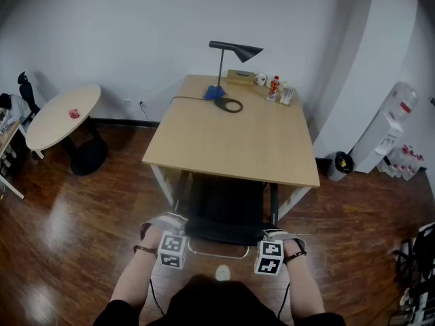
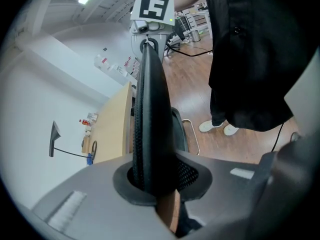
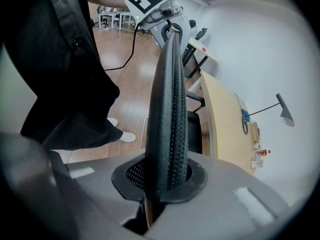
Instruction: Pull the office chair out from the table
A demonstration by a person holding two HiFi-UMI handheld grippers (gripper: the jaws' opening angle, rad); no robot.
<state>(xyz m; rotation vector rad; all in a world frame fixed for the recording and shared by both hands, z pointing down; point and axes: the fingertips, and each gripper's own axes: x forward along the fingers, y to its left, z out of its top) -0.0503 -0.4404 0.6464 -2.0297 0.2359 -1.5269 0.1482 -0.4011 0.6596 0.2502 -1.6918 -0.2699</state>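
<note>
Black mesh backrest of the office chair (image 1: 224, 212) sits clamped in the left hand-held gripper (image 2: 152, 184) and the right hand-held gripper (image 3: 167, 184), a grip seen only in the gripper views. Head view shows the chair partly under the wooden surface (image 1: 231, 141); shoes (image 2: 217, 128) stand just behind it.

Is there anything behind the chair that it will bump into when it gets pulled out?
Only the person's own shoes, right behind the office chair. The wooden floor there shows nothing else. The left gripper and right gripper are clamped on its backrest.
</note>
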